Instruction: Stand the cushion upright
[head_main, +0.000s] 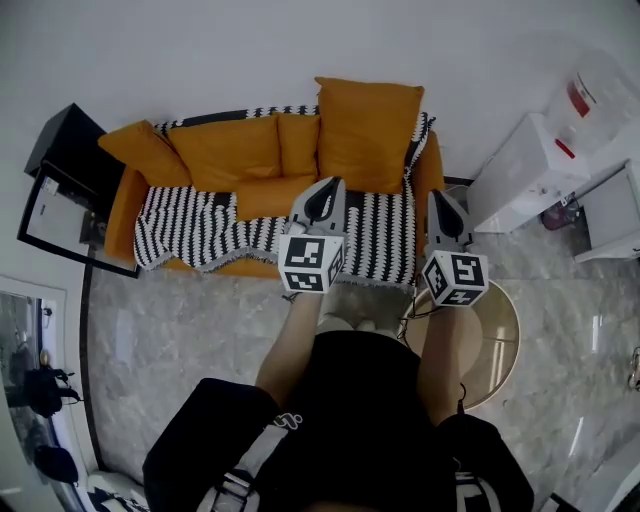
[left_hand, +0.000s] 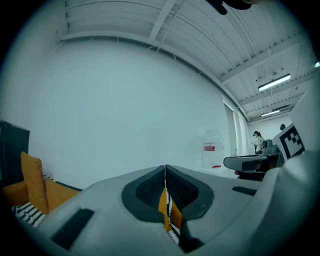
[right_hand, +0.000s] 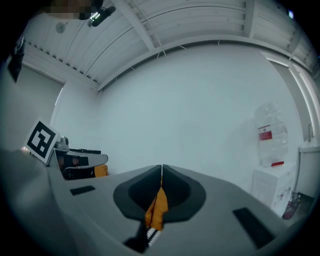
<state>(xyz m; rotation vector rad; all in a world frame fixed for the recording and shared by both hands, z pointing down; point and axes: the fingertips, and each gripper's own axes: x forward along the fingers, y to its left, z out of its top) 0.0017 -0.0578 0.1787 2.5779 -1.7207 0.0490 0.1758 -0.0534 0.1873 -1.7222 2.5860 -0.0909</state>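
i hold both tongs level in front of the orange sofa (head_main: 125, 215), near its right half. my left tongs (head_main: 333, 184) are closed tip to tip. in the left gripper view the pads (left_hand: 150, 187) meet with nothing pinched, and only a sliver of orange and striped fabric shows through the slit below the tips. my right tongs (head_main: 441, 197) are closed the same way and empty, with the same sliver of colour low in their slit.

the large orange cushion (head_main: 368, 134) stands upright at the far right of the sofa, leaning on the white wall (head_main: 300, 40), well apart from both tongs. left of it 2 smaller back cushions (head_main: 225, 150) sit along the backrest, and 1 more cushion (head_main: 148, 152) leans at the far left end. a black and white striped throw (head_main: 190, 225) covers the seat.

a white water dispenser (head_main: 535, 170) stands right of the sofa and a black cabinet (head_main: 62, 140) left of it. the floor (head_main: 180, 330) is grey marble.
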